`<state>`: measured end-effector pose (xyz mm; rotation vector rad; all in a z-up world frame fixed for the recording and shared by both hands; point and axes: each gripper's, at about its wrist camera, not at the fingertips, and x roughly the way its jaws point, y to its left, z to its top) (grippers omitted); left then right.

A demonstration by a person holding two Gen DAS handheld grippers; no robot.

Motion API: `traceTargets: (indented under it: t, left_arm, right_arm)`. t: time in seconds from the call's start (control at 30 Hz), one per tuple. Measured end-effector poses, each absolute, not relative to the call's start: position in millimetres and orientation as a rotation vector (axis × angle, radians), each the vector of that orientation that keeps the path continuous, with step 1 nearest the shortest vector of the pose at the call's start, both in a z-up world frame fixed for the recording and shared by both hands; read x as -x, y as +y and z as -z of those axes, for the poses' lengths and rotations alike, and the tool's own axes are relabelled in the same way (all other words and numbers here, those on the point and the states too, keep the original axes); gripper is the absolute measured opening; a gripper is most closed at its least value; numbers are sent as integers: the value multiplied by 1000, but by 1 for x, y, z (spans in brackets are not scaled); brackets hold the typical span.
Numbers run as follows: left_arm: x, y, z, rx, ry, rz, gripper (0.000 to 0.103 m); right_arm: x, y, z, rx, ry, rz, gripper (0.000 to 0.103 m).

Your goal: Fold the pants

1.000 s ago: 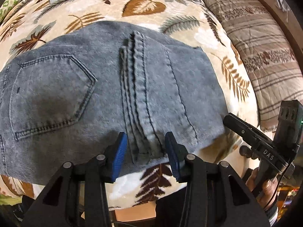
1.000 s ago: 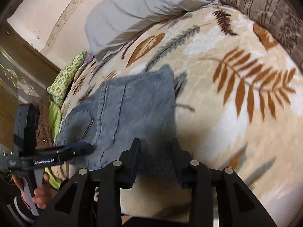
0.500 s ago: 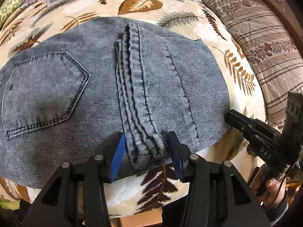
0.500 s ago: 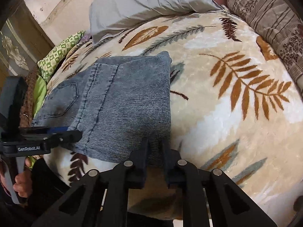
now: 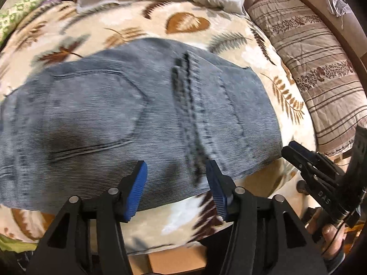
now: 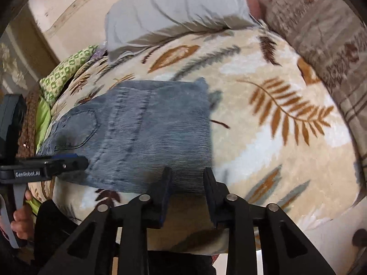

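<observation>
Near the bed's (image 5: 229, 32) front edge, my left tongs (image 5: 176, 183) and right tongs (image 6: 187, 183), just opening, stand apart, empty; the folded jeans (image 5: 137, 126) look heavy, limp denim; I'd grip the thick side seam.

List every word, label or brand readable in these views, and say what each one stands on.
"GenRobot.AI": white print on the black body of the left gripper, seen from the right wrist.
"DAS": white letters on the black arm of the right gripper, seen from the left wrist.
Nothing readable on the folded grey denim pants or the leaf-print blanket.
</observation>
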<state>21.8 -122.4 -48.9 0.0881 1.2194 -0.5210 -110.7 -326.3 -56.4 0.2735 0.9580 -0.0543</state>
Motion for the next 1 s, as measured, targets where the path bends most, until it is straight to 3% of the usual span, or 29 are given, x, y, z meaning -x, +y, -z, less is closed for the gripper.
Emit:
traceTargets:
  t: [0.5,0.57,0.73,1.0]
  left_arm:
    - [-60,23,35,-11,1175,390,57]
    - [-75,61,33,60,1189,373,62]
    - [-110,125,42,221,1288,397,63]
    - [-143,146,65,303,1397,467,63]
  right_arm:
    - [59,-140,36,50,941,-158,64]
    - [56,-115,36,100,932,-188,64]
    - [50,-54,42,238,905,-263,68]
    - [55,27,67,508,842,-319,70]
